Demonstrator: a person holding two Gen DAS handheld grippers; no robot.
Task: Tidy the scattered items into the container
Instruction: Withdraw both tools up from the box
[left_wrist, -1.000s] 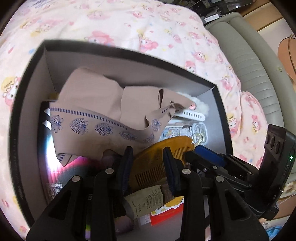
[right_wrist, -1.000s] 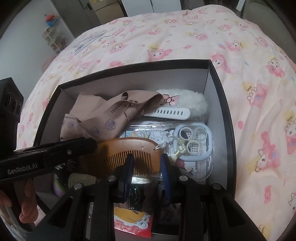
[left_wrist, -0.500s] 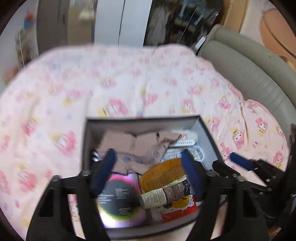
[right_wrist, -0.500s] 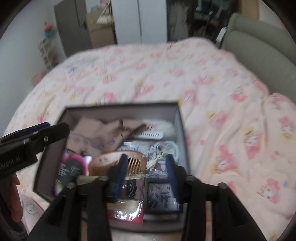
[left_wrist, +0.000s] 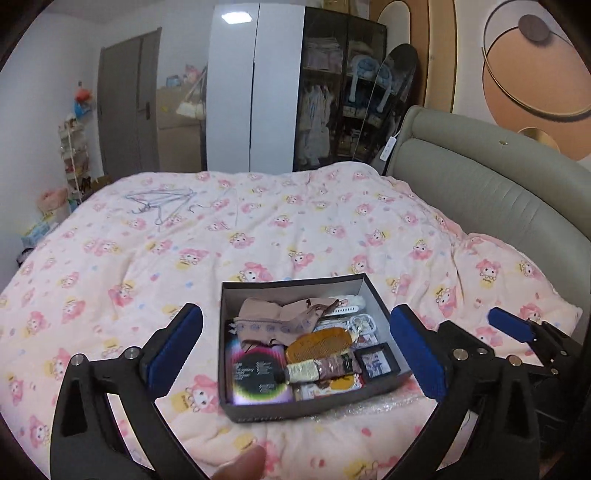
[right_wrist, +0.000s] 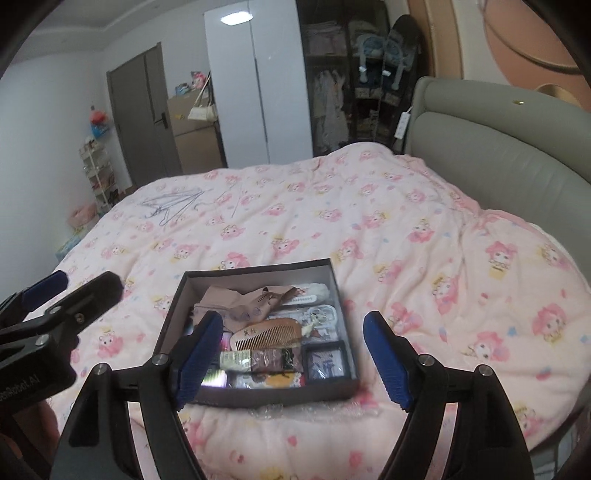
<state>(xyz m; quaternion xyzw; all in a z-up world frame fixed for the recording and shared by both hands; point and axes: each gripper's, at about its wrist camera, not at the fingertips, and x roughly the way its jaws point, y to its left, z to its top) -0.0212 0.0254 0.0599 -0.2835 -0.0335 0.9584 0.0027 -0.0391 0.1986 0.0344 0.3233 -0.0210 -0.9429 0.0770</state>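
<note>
On the pink quilt (left_wrist: 258, 229) the dark box (left_wrist: 306, 406) sits near the front edge, packed with a beige cloth (left_wrist: 284, 317), a wooden comb (left_wrist: 319, 345) and a small tube (left_wrist: 304, 371). The left gripper (left_wrist: 295, 350) and right gripper (right_wrist: 291, 354) hang wide open and empty above its near side, so the tidying looks finished. Next, judge whether the far hangers (right_wrist: 173, 205), if hangers they are, need collecting.

left hand-held gripper (left_wrist: 295, 349): jaws wide, empty | box (left_wrist: 384, 308): on quilt (left_wrist: 147, 258), holds comb (left_wrist: 319, 345), cloth (left_wrist: 280, 315)

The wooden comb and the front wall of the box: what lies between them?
A small tube lying crosswise, then flat packets, seen in the right wrist view.
</note>
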